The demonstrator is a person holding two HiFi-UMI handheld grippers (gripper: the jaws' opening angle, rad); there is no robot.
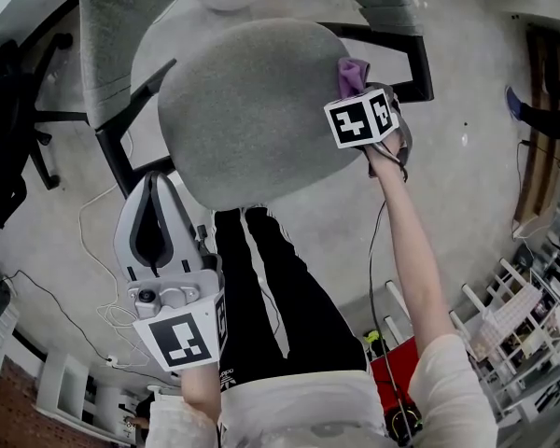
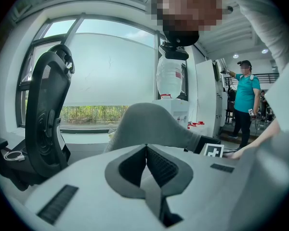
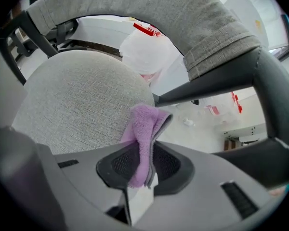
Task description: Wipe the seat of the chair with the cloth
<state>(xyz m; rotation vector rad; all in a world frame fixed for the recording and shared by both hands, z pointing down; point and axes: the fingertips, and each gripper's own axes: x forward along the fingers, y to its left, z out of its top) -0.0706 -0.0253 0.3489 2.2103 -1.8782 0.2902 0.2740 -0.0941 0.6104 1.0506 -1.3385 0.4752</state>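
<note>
The seat (image 1: 252, 110) is a rounded pad of coarse grey woven fabric, filling the upper centre of the head view. A fluffy purple cloth (image 3: 145, 124), folded double, is pinched between the ribbed jaws of the right gripper (image 3: 144, 165), its free end at the seat's right edge. Only the left gripper view shows the left gripper (image 2: 146, 150) with its jaws pressed together on nothing, and a black mesh chair (image 2: 48, 114) at left. In the head view that gripper sits lower left, near the seat's edge.
</note>
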